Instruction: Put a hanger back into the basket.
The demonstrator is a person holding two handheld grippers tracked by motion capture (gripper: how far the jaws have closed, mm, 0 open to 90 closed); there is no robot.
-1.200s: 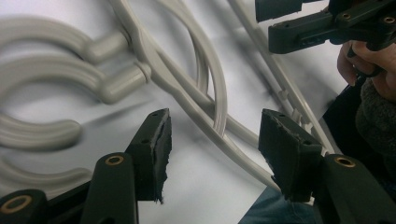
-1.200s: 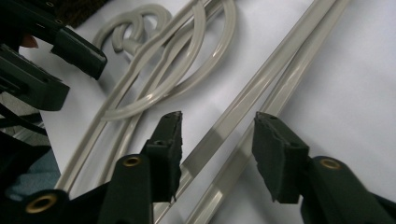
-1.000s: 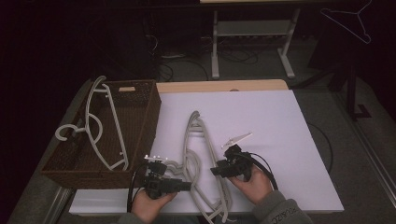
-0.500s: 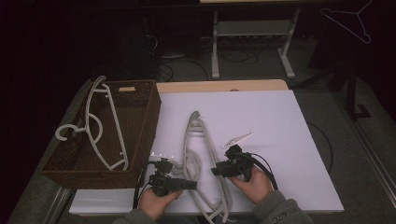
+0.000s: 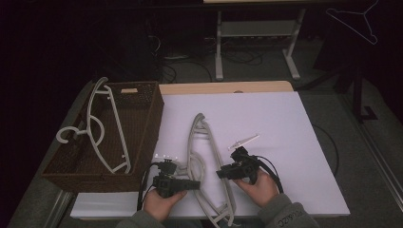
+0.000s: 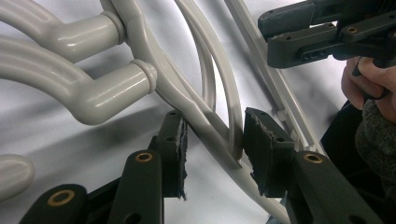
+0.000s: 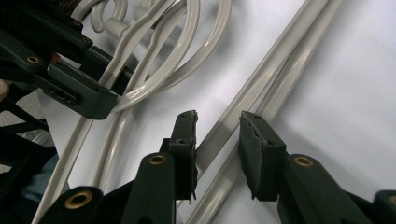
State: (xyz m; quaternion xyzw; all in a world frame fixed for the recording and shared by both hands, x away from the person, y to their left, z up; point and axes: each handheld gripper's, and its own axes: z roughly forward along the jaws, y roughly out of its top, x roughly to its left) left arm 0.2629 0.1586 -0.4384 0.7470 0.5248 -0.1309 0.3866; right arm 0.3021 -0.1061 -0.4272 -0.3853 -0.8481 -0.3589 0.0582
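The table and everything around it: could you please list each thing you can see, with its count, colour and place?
Hangers on sheet: at least two, pale grey, stacked mid-table.
Hangers in basket: apparently two, white, poking out over its rim.
Basket: one, brown wicker, table's left.
Sheet: one, white, covering the table.
Wire hanger: one, pale, upper right background.
Stand: one, white, floor behind the table.
Left gripper: black, fingers just closing around a hanger arm.
Right gripper: black, fingers straddling the hanger bars.
Hands: two, bottom edge.
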